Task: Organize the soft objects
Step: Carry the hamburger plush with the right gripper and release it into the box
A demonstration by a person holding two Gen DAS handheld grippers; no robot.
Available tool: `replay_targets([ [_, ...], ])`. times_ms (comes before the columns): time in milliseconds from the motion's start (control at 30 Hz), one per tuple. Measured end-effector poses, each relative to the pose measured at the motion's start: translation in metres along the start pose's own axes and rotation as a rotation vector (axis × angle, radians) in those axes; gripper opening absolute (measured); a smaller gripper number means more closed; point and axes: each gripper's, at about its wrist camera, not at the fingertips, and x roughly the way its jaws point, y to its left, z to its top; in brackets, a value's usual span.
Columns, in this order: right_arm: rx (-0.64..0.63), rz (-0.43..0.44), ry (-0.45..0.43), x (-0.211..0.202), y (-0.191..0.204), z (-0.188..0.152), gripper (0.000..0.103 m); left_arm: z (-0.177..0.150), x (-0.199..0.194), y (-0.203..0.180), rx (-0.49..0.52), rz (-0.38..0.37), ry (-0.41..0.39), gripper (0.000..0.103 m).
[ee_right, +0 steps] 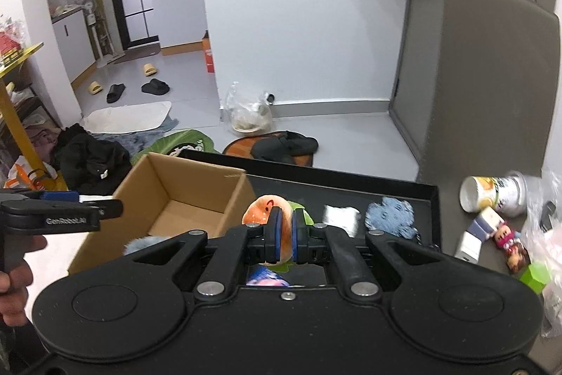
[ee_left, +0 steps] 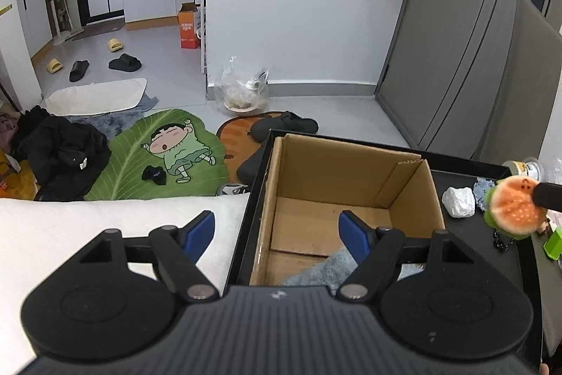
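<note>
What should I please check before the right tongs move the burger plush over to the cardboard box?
1. Grip: right tongs shut on burger plush: ok.
2. Cardboard box open on top: ok.
3. Room inside: only a blue fluffy item at the near end, floor otherwise bare: ok.
4. Left tongs open, over the box's near edge, possibly in the way: not ok.
5. Plush's dangling chain free of the tray: cannot tell.

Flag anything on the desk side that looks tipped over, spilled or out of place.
The white cup right of the black tray lies on its side, open mouth facing left; nothing visibly spilled. Beside it, small toy boxes lie scattered at angles. The cardboard box sits upright.
</note>
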Motion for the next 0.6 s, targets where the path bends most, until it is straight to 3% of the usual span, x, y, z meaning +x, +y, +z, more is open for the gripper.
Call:
replay_targets([
  [333, -0.045, 0.017, 0.009, 0.010, 0.031, 0.006, 0.006, -0.002, 0.006, 0.006, -0.007, -0.025, 0.014, 0.073],
  [600, -0.054, 0.056, 0.019, 0.023, 0.060, 0.009, 0.006, -0.003, 0.013, 0.017, -0.060, -0.045, 0.027, 0.054],
])
